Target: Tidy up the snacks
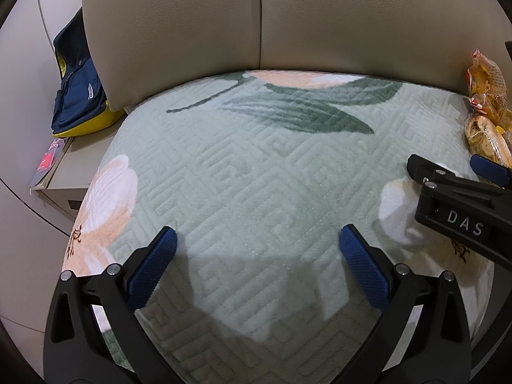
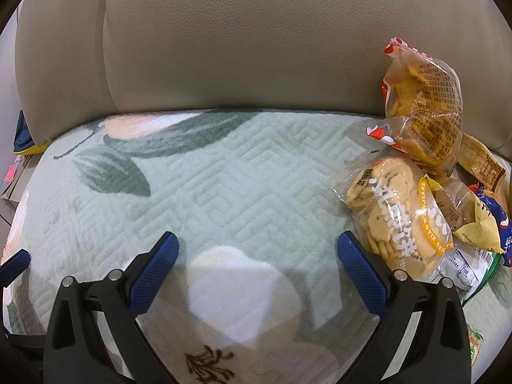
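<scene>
— On the sofa seat, what's the biggest thing?

— Beige back cushions point(image 2: 256, 48), then the pale green quilted seat cover point(image 2: 243, 176) with its leaf print. Nothing sits on the middle of it.

— And the snacks?

— Heaped at the right end, against the backrest. A bag of orange chips point(image 2: 422, 105) leans upright on top; a clear bag of round biscuits point(image 2: 396, 217) lies just in front, touching it, with smaller packets point(image 2: 476, 227) tucked behind.

— The tools?

— Left hand-held gripper point(image 1: 257, 246) hovers over bare cover, jaws wide apart, nothing between them. Right hand-held gripper point(image 2: 257, 246) likewise spread and empty, its right finger just beside the biscuit bag.

— How would those bags handle?

— Light, crinkly, slippery film, I'd judge, with brittle contents. Pinch a sealed top edge or corner rather than squeezing the middle.
</scene>
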`<state>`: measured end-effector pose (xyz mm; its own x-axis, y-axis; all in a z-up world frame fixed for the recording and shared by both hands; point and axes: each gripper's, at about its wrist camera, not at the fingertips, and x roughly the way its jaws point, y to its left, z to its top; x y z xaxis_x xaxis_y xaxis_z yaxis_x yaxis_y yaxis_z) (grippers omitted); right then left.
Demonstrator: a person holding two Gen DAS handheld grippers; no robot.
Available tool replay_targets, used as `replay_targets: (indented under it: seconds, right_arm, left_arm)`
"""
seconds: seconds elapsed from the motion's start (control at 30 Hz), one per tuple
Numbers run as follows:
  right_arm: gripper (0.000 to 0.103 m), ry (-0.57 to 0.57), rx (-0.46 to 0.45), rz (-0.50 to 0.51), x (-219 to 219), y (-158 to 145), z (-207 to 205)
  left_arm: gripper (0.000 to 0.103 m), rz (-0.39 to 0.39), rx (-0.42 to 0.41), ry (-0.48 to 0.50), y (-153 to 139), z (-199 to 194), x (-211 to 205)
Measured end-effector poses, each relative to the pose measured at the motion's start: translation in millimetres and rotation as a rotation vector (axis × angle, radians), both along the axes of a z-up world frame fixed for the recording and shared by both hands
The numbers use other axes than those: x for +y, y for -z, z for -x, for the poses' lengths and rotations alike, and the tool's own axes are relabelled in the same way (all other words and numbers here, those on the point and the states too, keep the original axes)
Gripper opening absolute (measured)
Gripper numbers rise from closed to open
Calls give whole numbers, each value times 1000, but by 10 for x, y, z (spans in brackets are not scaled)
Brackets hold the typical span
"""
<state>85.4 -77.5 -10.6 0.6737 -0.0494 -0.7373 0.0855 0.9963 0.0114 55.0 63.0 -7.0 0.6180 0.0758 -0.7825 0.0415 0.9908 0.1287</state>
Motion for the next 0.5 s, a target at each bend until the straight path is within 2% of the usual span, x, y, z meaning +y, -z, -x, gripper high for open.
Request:
replay_targets:
  seconds: [0.5]
  right_arm:
    - [98, 13, -3, -3, 13, 4, -11]
  left_arm:
    - [100, -2, -7, 4, 17, -1, 11]
